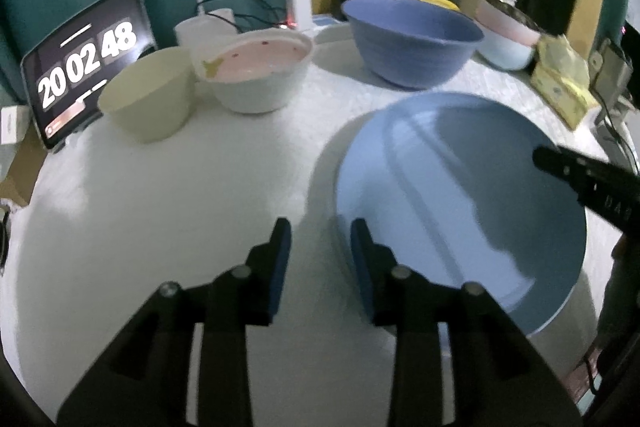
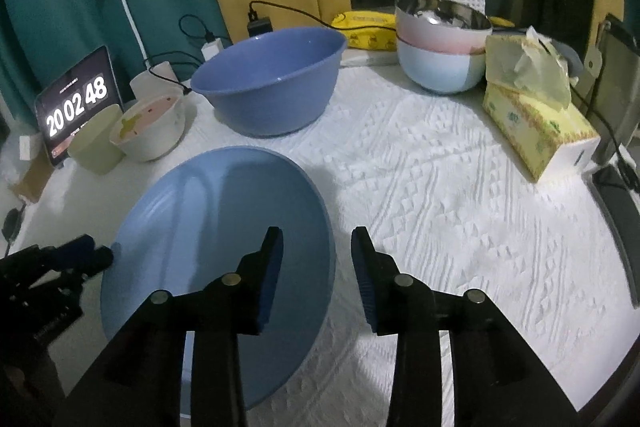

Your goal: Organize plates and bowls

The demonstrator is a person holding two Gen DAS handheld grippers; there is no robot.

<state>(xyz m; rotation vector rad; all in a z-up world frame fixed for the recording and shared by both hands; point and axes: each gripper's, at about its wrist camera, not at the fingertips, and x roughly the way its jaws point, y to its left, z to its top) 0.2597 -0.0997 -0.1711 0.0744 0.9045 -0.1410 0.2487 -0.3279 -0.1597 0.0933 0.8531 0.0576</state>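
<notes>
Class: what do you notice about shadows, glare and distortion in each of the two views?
Left wrist view: glare washes out the white tablecloth; dark shadow bands cross the light blue plate; the tabletop bulges with fisheye curvature. Right wrist view: tablecloth texture stays crisp, edges darken, and shadows again stripe the plate.

Left claw (image 1: 320, 231) gapes astride the blue plate (image 1: 460, 203) rim.

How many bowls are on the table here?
5: a large blue bowl at the back, a green bowl and a white bowl far left, and a pink bowl nested in a pale blue bowl back right. More may be hidden.
</notes>
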